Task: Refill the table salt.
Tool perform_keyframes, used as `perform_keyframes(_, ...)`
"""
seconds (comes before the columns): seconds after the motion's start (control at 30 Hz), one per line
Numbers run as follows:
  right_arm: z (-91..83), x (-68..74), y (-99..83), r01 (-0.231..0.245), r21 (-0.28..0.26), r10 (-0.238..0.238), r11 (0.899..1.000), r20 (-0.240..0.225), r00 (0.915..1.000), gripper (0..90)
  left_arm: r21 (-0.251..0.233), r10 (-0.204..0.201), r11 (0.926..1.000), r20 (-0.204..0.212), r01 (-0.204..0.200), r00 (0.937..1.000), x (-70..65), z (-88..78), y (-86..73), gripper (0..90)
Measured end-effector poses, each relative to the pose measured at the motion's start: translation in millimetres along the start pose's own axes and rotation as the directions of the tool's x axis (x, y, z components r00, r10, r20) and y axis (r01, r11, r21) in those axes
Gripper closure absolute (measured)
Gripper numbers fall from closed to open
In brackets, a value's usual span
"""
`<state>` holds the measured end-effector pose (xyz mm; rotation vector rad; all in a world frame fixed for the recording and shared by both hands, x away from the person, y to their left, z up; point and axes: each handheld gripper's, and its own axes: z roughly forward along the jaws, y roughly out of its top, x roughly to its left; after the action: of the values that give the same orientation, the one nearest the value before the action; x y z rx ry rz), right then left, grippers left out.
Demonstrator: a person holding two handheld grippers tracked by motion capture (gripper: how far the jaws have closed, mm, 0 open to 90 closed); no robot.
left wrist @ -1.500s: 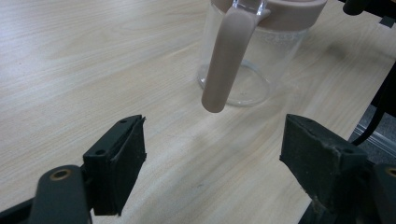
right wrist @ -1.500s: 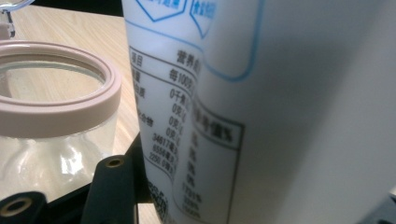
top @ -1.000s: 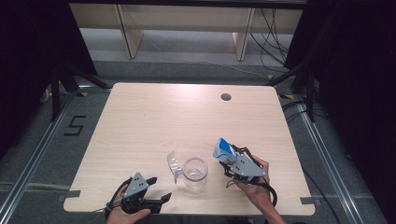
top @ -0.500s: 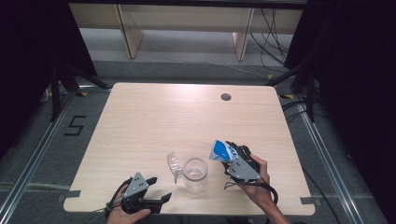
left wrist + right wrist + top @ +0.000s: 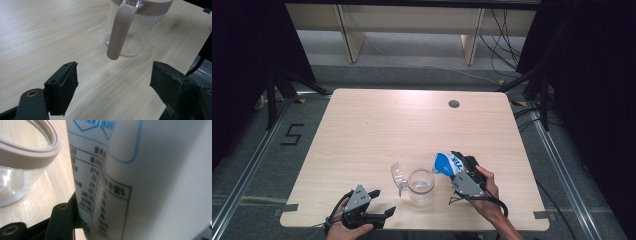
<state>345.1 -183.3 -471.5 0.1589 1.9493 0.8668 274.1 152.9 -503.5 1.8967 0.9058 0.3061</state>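
A clear glass pitcher (image 5: pixel 420 182) with a beige rim stands near the table's front edge, its handle (image 5: pixel 120 32) turned toward my left gripper. My right gripper (image 5: pixel 455 163) is shut on a white and blue carton (image 5: pixel 444 163), which is tipped with its top over the pitcher's right rim. In the right gripper view the carton (image 5: pixel 140 180) with its printed table sits close up, the pitcher's rim (image 5: pixel 30 155) to its left, and one black finger (image 5: pixel 62 218) presses against the carton's side. My left gripper (image 5: pixel 383 201) rests open at the front left, short of the pitcher (image 5: pixel 130 27), with nothing between its fingers.
The light wooden table (image 5: pixel 377 130) has a round cable hole (image 5: pixel 454 104) at the back right. Dark stands and cables ring the table on the floor. The table's front edge runs just below both hands.
The carton in my right gripper has leaned slightly further left toward the pitcher's mouth. The left gripper has stayed where it was.
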Motion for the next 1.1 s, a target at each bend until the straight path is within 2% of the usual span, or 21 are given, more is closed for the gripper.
perform_keyframes(0.1, 0.4, 0.4, 0.0, 0.017, 0.009, -0.017, 1.000, 0.013, 0.9998, 45.7, 0.001, -0.003, 1.0000, -0.006, 0.003, 1.0000, -0.3, 0.1, -0.5, 21.3)
perform_keyframes(0.2, 1.0, 0.3, 1.2, 0.060, 0.012, -0.061, 0.998, 0.020, 0.9980, 45.7, -0.006, -0.007, 1.0000, -0.003, 0.007, 1.0000, 0.0, 0.6, -0.5, 21.3)
perform_keyframes(0.27, 0.4, 1.9, 1.8, 0.055, 0.021, -0.055, 0.998, 0.021, 0.9982, 45.8, 0.004, -0.004, 1.0000, -0.008, 0.004, 1.0000, -0.2, 0.0, -0.5, 21.3)
perform_keyframes(0.3, 0.9, 0.2, 2.6, 0.096, 0.015, -0.096, 0.995, 0.025, 0.9951, 45.8, 0.002, -0.004, 1.0000, -0.006, 0.004, 1.0000, -0.2, 0.0, -0.7, 21.3)
perform_keyframes(0.33, 0.8, 0.2, 3.0, 0.105, 0.016, -0.105, 0.994, 0.028, 0.9940, 45.8, 0.003, -0.006, 1.0000, -0.006, 0.006, 1.0000, -0.1, 0.2, -0.5, 21.3)
perform_keyframes(0.37, 0.3, 2.4, 2.7, 0.077, 0.024, -0.077, 0.997, 0.029, 0.9966, 45.8, -0.006, -0.009, 0.9999, -0.003, 0.009, 1.0000, -0.1, 0.9, -0.7, 21.3)
perform_keyframes(0.4, 0.3, 2.9, 2.8, 0.076, 0.027, -0.077, 0.997, 0.028, 0.9966, 45.8, -0.008, -0.011, 0.9999, -0.004, 0.011, 0.9999, -0.2, 1.1, -0.7, 21.3)
perform_keyframes(0.43, 0.9, 1.3, 3.7, 0.115, 0.025, -0.116, 0.993, 0.029, 0.9928, 45.8, 0.001, -0.007, 1.0000, -0.006, 0.007, 1.0000, -0.2, 0.4, -0.6, 21.2)
perform_keyframes(0.47, 0.7, 3.4, 3.2, 0.083, 0.035, -0.085, 0.996, 0.033, 0.9959, 45.8, 0.002, -0.005, 1.0000, -0.006, 0.005, 1.0000, -0.2, 0.0, -0.8, 21.2)
perform_keyframes(0.53, 0.7, 3.8, 3.3, 0.088, 0.037, -0.089, 0.995, 0.031, 0.9956, 45.8, -0.001, -0.012, 0.9999, -0.005, 0.012, 0.9999, -0.2, 0.4, -0.5, 21.2)
perform_keyframes(0.63, 1.4, 1.9, 4.1, 0.132, 0.032, -0.133, 0.991, 0.030, 0.9907, 45.8, -0.004, -0.011, 0.9999, -0.001, 0.011, 0.9999, 0.6, 1.2, -1.3, 21.2)
perform_keyframes(0.7, 1.6, 3.0, 5.0, 0.139, 0.034, -0.140, 0.990, 0.025, 0.9899, 45.8, -0.001, -0.010, 0.9999, 0.002, 0.010, 0.9999, 1.2, 1.3, -1.0, 21.1)
perform_keyframes(0.73, 1.1, 5.9, 4.7, 0.103, 0.044, -0.105, 0.994, 0.024, 0.9942, 45.8, 0.000, -0.013, 0.9999, 0.001, 0.013, 0.9999, 1.3, 1.4, -0.9, 21.1)
perform_keyframes(0.87, 2.0, 7.4, 6.2, 0.128, 0.050, -0.130, 0.991, 0.031, 0.9911, 45.9, -0.007, -0.020, 0.9998, -0.001, 0.020, 0.9998, 1.0, 1.0, -0.9, 21.1)
perform_keyframes(0.9, 3.4, 5.2, 6.4, 0.168, 0.041, -0.169, 0.985, 0.032, 0.9851, 45.9, -0.004, -0.015, 0.9999, -0.003, 0.015, 0.9999, 1.2, 0.8, -0.8, 21.1)
perform_keyframes(0.93, 3.6, 5.2, 6.4, 0.172, 0.044, -0.174, 0.984, 0.035, 0.9842, 45.9, -0.003, -0.016, 0.9999, -0.003, 0.016, 0.9999, 1.1, 0.7, -0.9, 21.1)
perform_keyframes(0.97, 2.9, 7.1, 6.0, 0.151, 0.059, -0.153, 0.987, 0.040, 0.9874, 45.9, -0.005, -0.017, 0.9998, -0.001, 0.017, 0.9998, 0.8, 0.7, -1.0, 21.1)
perform_keyframes(1.0, 4.1, 4.9, 6.3, 0.198, 0.052, -0.200, 0.979, 0.044, 0.9788, 45.9, -0.004, -0.009, 0.9999, -0.002, 0.009, 1.0000, 1.0, 0.2, -0.7, 21.1)
perform_keyframes(1.07, 3.1, 8.0, 5.7, 0.175, 0.067, -0.178, 0.982, 0.050, 0.9827, 45.9, -0.003, -0.014, 0.9999, -0.003, 0.014, 0.9999, 1.2, 0.5, -0.6, 21.1)
perform_keyframes(1.1, 4.5, 7.5, 5.2, 0.190, 0.058, -0.193, 0.980, 0.053, 0.9797, 46.0, -0.002, -0.013, 0.9999, -0.002, 0.013, 0.9999, 1.1, 0.4, -0.8, 21.2)
